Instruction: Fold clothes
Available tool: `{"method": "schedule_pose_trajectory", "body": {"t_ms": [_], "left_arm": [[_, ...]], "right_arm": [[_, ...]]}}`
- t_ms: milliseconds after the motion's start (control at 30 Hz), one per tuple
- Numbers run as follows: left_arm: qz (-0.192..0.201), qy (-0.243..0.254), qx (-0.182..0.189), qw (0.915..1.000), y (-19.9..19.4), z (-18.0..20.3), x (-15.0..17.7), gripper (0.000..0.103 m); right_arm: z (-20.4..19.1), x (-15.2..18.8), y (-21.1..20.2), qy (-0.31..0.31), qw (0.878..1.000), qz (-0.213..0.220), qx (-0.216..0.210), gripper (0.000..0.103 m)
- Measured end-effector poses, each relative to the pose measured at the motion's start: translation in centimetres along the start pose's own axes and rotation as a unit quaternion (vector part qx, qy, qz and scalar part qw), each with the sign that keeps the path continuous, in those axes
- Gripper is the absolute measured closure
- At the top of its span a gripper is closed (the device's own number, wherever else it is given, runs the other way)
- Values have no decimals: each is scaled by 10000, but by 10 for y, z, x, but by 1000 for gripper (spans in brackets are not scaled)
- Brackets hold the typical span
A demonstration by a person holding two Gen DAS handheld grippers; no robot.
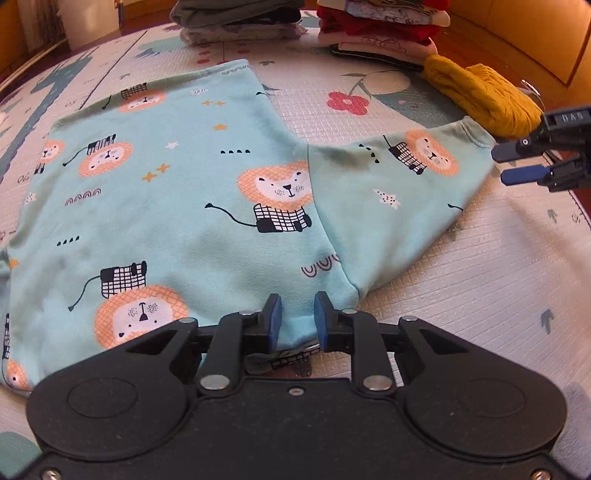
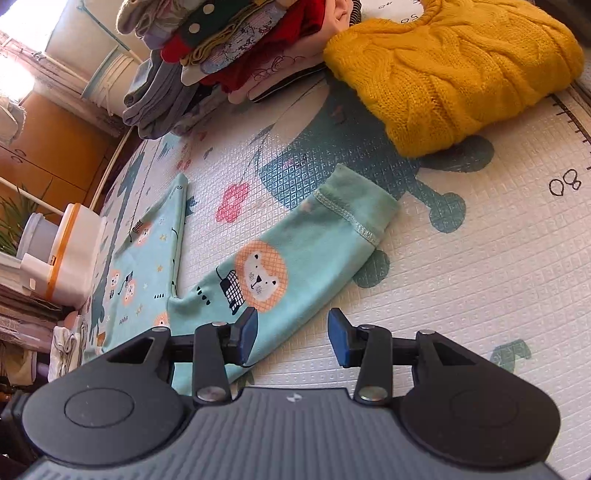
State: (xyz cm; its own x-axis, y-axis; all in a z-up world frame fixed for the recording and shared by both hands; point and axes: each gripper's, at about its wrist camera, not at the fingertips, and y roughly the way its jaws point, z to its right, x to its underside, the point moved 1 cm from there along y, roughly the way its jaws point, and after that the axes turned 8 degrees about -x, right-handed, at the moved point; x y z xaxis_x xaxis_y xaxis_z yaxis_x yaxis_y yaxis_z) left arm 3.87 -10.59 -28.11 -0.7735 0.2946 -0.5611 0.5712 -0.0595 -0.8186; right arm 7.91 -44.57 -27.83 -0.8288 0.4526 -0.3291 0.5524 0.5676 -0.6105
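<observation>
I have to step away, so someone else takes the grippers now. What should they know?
Left gripper: open, jaws astride the shirt's near edge by the shoulder, not clamped.
Right gripper: open, low over the sleeve, holding nothing.
Shirt lies flat on the mat, sleeve spread out sideways.
Folded piles and a yellow sweater sit behind.
Done: shirt spread.
Left: every fold, sleeve probably first, then stack.

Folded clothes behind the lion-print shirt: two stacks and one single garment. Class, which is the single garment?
The mustard yellow cable-knit sweater, lying alone on the play mat right of the red-and-pink stack; the grey stack sits further left.
</observation>
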Motion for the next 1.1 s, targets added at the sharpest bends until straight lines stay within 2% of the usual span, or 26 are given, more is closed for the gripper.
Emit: {"method": "schedule_pose_trajectory", "body": {"t_ms": [233,300,433,667,867,967,1000,1067,1100], "left_arm": [[-362,-272,139,9989,2,-11,-16,83],[-243,-339,147,9990,-6,-11,-22,83],[48,-157,233,9996,-18,0,-35,83],[379,-125,589,9975,-29,18,-62,83],[333,-102,721,9968,-25,26,-65,83],[312,-80,727,9968,-22,28,-64,83],[317,-70,727,9968,-22,29,-64,83],[406,69,760,9963,-23,38,-66,83],[466,160,785,9957,-24,44,-67,83]], "right_arm": [[15,-15,-6,311,9976,552,263,59],[21,-20,-8,426,9957,743,350,58],[34,-24,-12,687,9903,1089,517,58],[51,-29,-7,862,9868,1336,293,58],[59,-37,-1,928,9843,1501,51,58],[56,-36,3,808,9846,1543,154,71],[55,-35,4,778,9850,1529,187,82],[58,-34,8,880,9856,1438,102,94],[58,-33,7,882,9853,1460,96,94]]}}
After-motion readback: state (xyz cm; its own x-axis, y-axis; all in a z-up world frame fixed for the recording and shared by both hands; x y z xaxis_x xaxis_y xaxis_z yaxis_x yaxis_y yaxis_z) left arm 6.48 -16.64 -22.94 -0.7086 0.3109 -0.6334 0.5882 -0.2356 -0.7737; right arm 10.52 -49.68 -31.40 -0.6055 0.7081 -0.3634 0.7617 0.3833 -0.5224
